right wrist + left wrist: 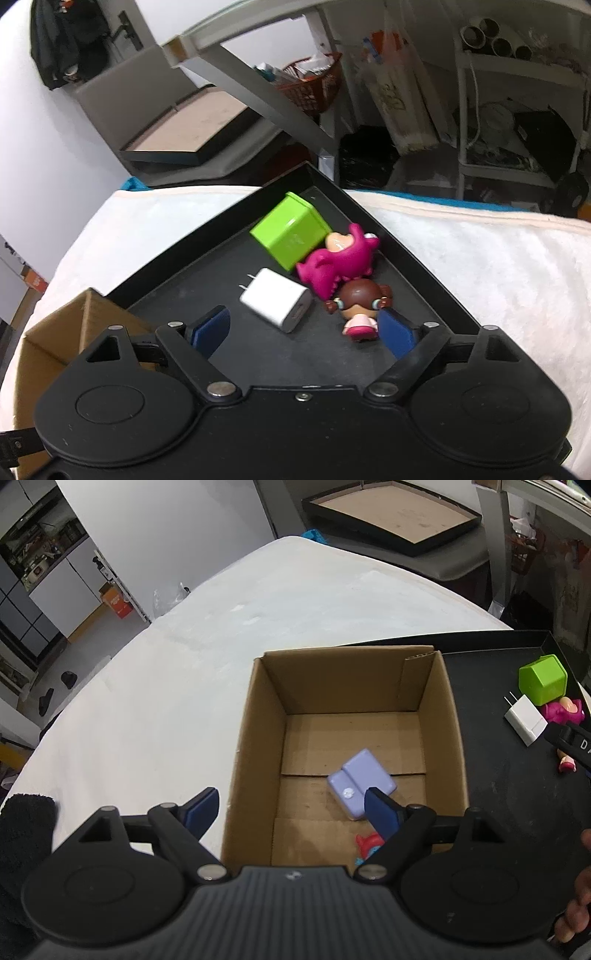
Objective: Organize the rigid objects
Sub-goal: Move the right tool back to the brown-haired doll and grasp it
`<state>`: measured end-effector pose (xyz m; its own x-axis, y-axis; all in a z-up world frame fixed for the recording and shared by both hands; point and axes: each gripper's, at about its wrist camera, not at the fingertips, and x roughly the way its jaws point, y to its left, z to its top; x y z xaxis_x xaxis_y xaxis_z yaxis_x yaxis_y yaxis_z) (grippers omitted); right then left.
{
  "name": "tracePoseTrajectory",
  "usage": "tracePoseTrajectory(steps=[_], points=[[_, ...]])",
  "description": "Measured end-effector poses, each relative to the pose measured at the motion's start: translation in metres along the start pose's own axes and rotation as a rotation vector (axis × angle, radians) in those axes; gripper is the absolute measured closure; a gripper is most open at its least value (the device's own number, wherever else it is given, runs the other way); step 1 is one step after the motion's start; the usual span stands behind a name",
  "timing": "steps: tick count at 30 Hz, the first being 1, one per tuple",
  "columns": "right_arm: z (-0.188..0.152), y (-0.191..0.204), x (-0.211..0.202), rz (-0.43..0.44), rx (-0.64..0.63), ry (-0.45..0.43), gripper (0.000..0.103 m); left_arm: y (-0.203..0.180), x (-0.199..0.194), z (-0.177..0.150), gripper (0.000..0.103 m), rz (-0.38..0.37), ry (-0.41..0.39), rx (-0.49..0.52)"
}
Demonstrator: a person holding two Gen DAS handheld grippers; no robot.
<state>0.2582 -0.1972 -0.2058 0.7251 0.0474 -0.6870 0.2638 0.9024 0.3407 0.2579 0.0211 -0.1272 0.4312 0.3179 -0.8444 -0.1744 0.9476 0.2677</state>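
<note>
I have the left gripper spread wide and holding nothing, hanging above the near left wall of the box, one finger outside it and the other over the inside. On the box floor lies a lilac case, near the middle, and a red toy sits at the near edge, partly hidden by my finger. The right gripper is also released and empty, over the black tray to the right of the box. Between its fingers, just beyond the tips, lies the white charger; the brown-haired doll touches or nearly touches the right finger. Further off, the pink doll leans against the green cube
</note>
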Motion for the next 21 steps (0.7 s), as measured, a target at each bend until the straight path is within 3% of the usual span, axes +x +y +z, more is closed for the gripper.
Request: tracePoseTrajectory(steps=[12, 14, 15, 16, 21], points=[[0.013, -0.032, 0.03, -0.041, 0.059, 0.05, 0.019, -0.026, 0.011, 0.016, 0.018, 0.069, 0.02, 0.076], [0.013, -0.036, 0.036, -0.036, 0.067, 0.079, 0.036, -0.028, 0.013, 0.016, 0.018, 0.068, 0.027, 0.075], [0.013, -0.036, 0.037, -0.037, 0.059, 0.081, 0.054, -0.029, 0.013, 0.017, 0.018, 0.069, 0.028, 0.076], [0.013, -0.035, 0.037, -0.029, 0.044, 0.077, 0.059, -0.031, 0.013, 0.017, 0.018, 0.068, 0.028, 0.077], [0.013, -0.034, 0.034, 0.011, 0.053, 0.088, 0.059, -0.029, 0.01, 0.014, 0.018, 0.065, 0.019, 0.065]])
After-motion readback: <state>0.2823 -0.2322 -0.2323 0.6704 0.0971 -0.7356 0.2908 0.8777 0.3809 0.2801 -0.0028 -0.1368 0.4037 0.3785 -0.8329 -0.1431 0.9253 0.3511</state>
